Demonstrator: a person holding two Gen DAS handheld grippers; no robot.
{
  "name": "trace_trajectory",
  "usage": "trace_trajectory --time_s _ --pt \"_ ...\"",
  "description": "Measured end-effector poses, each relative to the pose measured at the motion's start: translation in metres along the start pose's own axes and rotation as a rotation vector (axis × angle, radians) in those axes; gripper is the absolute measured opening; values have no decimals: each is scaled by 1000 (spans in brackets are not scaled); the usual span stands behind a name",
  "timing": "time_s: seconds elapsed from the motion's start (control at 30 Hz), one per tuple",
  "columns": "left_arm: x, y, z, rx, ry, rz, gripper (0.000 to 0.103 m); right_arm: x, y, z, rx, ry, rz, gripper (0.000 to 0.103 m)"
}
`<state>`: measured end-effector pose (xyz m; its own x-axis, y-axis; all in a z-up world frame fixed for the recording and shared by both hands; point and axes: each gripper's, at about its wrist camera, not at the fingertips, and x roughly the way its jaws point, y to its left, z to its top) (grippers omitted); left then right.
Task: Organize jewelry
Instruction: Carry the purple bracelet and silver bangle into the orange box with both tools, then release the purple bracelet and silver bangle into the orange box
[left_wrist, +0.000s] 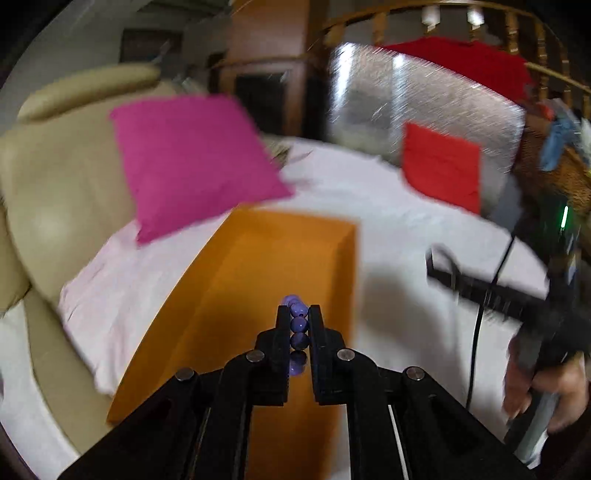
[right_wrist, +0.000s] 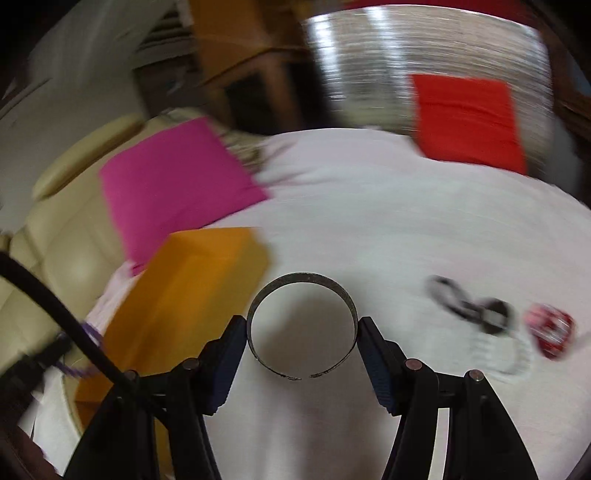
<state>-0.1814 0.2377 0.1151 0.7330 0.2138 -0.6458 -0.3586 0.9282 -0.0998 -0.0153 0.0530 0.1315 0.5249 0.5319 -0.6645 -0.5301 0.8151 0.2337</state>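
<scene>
- Black fingers of the left gripper (left_wrist: 299, 314) fill the foreground, pinching a purple beaded bracelet (left_wrist: 297, 325) between them, beads stacked in a line up the gap.
- That bracelet hangs right over the orange box (left_wrist: 258, 266), an open tray sitting on the white cloth (left_wrist: 399, 236); what shows of its floor looks bare, though the gripper hides part of it.
- Over on the right wrist view, the right gripper (right_wrist: 302, 328) has its fingers spread wide, each pad touching a side of a grey metal bangle (right_wrist: 302, 282), held above the white cloth (right_wrist: 369, 221).
- Bangle's open ends face back toward the camera, a small gap between them.
- Orange box (right_wrist: 192, 288) sits just left of the bangle from here; its inside is not visible from this angle.
- Still out on the cloth to the right: a dark beaded piece (right_wrist: 469, 304), a pale clear bracelet (right_wrist: 498, 350) and a red one (right_wrist: 552, 328), close together, all blurred.
- Pink cushion (left_wrist: 192, 158) leans on a cream sofa (left_wrist: 55, 177) behind the box; a red cloth (left_wrist: 441, 166) lies at the far edge.
- Heavy blur across both views.
</scene>
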Motion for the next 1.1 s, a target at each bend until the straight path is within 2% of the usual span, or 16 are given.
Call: trace_trajectory --time_s 0.13,0.4,0.5,0.57,0.7,0.77,0.87,0.97,1.03,1.1 --pt "28 15 -19 -45 115 -2 10 36 69 14 -103 54 48 64" --pt "54 18 -38 -28 221 -46 10 111 126 18 -217 219 29 64" --pt "57 23 -37 -17 238 -49 10 133 126 19 -233 280 -10 64" --pt "61 24 -39 -8 271 -88 10 142 126 19 -261 309 -32 64" --pt "74 16 -48 43 353 -154 9 152 133 15 -391 387 -165 64" --pt "78 17 -49 44 366 -165 9 154 131 10 -453 403 -256 64" --pt "83 20 -49 15 402 -234 8 153 115 7 -476 433 -314 64" --pt "87 12 -53 25 437 -300 7 145 96 10 -434 434 -342 64" --pt "88 2 -57 33 468 -356 7 142 85 13 -407 434 -327 64" --pt "89 -3 -57 49 478 -371 7 143 82 11 -415 436 -338 64"
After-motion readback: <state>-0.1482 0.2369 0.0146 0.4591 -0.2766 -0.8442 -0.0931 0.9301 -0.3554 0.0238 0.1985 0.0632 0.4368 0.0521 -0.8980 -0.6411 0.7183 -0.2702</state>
